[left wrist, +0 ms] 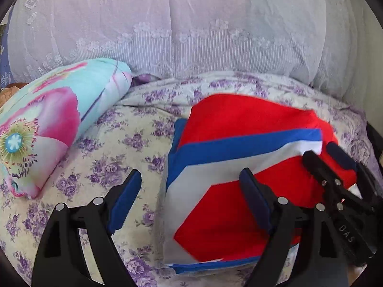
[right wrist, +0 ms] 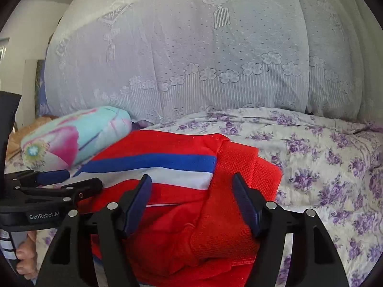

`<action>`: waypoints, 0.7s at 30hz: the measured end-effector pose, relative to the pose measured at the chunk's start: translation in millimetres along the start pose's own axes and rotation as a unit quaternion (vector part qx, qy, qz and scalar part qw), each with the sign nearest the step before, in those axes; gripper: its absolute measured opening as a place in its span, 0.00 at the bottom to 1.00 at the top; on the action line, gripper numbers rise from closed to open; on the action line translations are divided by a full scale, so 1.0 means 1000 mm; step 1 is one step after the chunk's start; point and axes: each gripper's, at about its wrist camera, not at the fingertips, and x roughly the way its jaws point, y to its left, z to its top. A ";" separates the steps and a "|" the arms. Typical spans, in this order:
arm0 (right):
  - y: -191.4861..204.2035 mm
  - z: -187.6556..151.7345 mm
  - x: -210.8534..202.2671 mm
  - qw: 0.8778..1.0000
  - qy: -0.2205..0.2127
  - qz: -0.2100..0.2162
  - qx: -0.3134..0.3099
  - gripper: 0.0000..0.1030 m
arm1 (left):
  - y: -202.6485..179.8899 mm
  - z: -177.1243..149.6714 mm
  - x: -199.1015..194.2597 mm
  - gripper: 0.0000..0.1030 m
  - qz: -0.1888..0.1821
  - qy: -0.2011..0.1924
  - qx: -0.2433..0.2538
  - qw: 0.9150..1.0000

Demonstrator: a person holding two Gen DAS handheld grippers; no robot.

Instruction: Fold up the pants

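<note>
Pants (left wrist: 239,167): lay folded, red with blue and white stripes, on my floral bedsheet (left wrist: 100,167).
Left gripper (left wrist: 190,179): my fingers spread, holding nothing.
Right gripper (right wrist: 192,186): spread above the pants, holding nothing.
Pillow (left wrist: 47,119): left of the pants.

Count on the bed: one of most things, two grippers

There was one folded pair of red pants (left wrist: 241,191), one flowered pillow (left wrist: 50,119), one lilac-print bedsheet (left wrist: 115,143), one lace cover (left wrist: 167,24), and two grippers: left (left wrist: 189,189), right (right wrist: 192,196)
</note>
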 end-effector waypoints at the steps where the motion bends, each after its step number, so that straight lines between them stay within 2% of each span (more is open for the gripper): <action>1: -0.001 0.001 -0.002 1.000 -0.001 0.007 0.002 0.68 | 0.002 -0.001 -0.002 0.83 0.006 -0.011 -0.005 1.000; 2: -0.002 0.004 -0.008 1.000 -0.011 0.018 0.013 0.68 | 0.001 0.000 -0.006 0.84 0.016 -0.015 -0.002 1.000; 4: -0.005 0.010 -0.022 0.998 -0.037 0.029 0.038 0.72 | 0.005 0.003 -0.016 0.84 0.007 -0.027 -0.009 1.000; 6: -0.005 0.015 -0.033 0.997 -0.046 0.029 0.046 0.81 | 0.011 0.007 -0.027 0.84 -0.003 -0.039 -0.024 0.999; 7: -0.004 0.017 -0.040 0.997 -0.050 0.027 0.048 0.82 | 0.011 0.009 -0.034 0.84 -0.006 -0.048 -0.024 0.999; 9: -0.004 0.020 -0.055 0.997 -0.055 0.018 0.055 0.91 | 0.012 0.011 -0.051 0.86 -0.001 -0.065 -0.017 0.998; 13: -0.003 0.022 -0.095 0.995 -0.061 0.014 0.074 0.96 | 0.006 0.003 -0.092 0.92 0.031 -0.093 0.028 0.995; 15: -0.003 0.021 -0.118 0.994 -0.064 0.022 0.089 0.96 | -0.001 -0.005 -0.113 0.94 0.031 -0.100 0.052 0.993; 18: 0.000 0.017 -0.152 0.992 -0.060 0.025 0.105 0.96 | -0.010 -0.022 -0.140 0.95 0.033 -0.098 0.082 0.991; 21: 0.004 0.013 -0.187 0.991 -0.059 0.023 0.118 0.96 | -0.017 -0.044 -0.164 0.95 0.044 -0.084 0.091 0.991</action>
